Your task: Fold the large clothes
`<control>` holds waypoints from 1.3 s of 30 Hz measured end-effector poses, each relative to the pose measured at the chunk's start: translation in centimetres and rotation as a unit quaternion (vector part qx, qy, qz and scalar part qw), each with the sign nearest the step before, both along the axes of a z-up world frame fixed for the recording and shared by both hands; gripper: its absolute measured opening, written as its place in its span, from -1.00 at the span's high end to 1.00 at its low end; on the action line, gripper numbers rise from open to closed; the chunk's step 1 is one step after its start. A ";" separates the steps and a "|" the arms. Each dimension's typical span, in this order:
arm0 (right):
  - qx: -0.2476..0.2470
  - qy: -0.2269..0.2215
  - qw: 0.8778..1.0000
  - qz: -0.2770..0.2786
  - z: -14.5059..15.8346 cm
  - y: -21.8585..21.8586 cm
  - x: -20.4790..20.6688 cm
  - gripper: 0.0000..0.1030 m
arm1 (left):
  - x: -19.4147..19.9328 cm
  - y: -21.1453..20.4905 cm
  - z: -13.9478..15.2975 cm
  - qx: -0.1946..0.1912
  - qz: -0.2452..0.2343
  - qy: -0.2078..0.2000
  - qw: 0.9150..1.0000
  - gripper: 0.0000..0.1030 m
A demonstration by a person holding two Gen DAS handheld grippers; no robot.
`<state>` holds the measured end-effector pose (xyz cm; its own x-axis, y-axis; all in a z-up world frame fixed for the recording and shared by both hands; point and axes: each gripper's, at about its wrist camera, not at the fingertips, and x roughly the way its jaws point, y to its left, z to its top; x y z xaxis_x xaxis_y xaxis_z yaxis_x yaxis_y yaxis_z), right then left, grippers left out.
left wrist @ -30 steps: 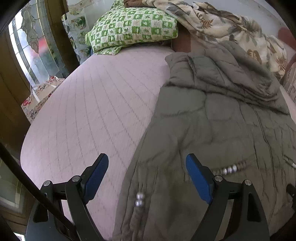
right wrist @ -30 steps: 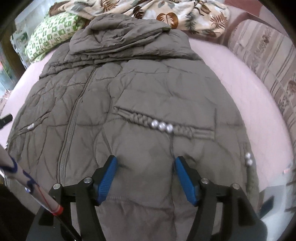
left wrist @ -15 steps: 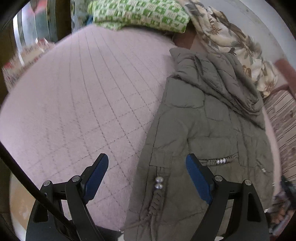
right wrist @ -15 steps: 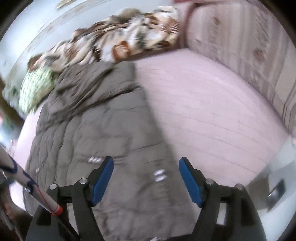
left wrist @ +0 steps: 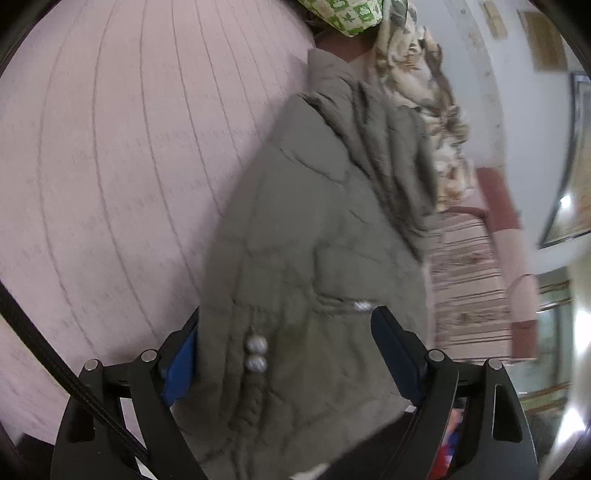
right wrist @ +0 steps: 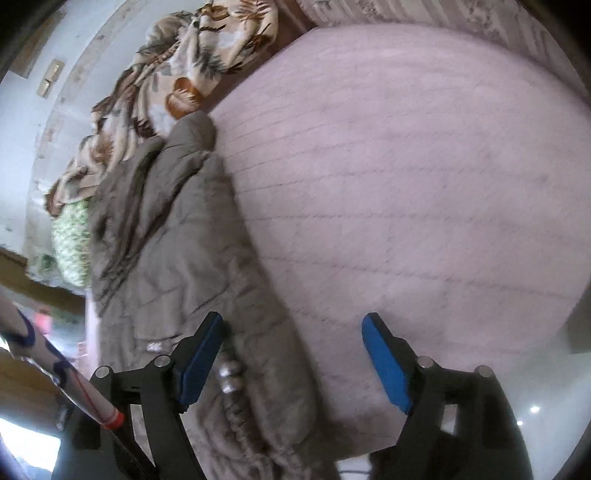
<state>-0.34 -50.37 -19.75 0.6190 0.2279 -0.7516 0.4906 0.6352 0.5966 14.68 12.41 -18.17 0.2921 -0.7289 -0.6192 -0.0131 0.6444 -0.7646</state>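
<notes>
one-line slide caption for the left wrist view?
Open left gripper straddling the hem of a grey quilted coat on a pink bed.

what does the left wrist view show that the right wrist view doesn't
Only the left wrist view shows the striped sofa and a dark-framed picture on the wall. Only the right wrist view shows a white tube with blue marks and a red band, and the bare bed right of the coat. Both show the olive coat, the pink bed, the floral blanket, the green pillow and silver beads on a braid. Left gripper and right gripper are open.
</notes>
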 end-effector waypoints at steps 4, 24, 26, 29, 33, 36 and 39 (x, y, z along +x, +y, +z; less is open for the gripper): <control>0.044 -0.016 0.998 0.028 -0.6 0.9 -0.2 -0.60 | -1.2 0.1 -0.4 -0.028 -0.006 0.005 1.000 -0.65; 0.086 -0.035 0.990 0.107 -1.1 6.5 -2.5 -0.56 | -5.9 -3.3 -1.0 0.008 -0.062 -0.006 0.998 -0.65; 0.071 -0.032 0.990 0.114 -1.0 7.3 -2.6 -0.54 | -5.9 -3.1 -1.2 0.009 -0.041 0.003 0.999 -0.65; 0.051 -0.022 0.991 0.118 -1.1 8.4 -2.6 -0.48 | -6.3 -3.1 -0.9 0.044 0.003 0.023 0.999 -0.41; 0.016 -0.006 0.994 0.104 -1.0 9.1 -2.7 -0.04 | -6.5 -4.9 0.6 0.157 0.012 0.012 0.987 0.37; 0.024 -0.016 0.995 0.096 -0.7 9.0 -3.0 0.39 | -7.1 -5.4 2.5 0.178 0.013 -0.018 0.984 0.63; 0.023 -0.036 0.994 0.100 0.6 9.0 -3.6 0.56 | -8.3 -5.5 5.0 0.181 0.024 -0.058 0.981 0.69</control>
<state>-3.95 -41.33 -19.17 0.6095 0.3848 -0.6931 0.3131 0.6864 0.6564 6.36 6.89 -13.15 0.4052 -0.4505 -0.7955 0.0238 0.8751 -0.4834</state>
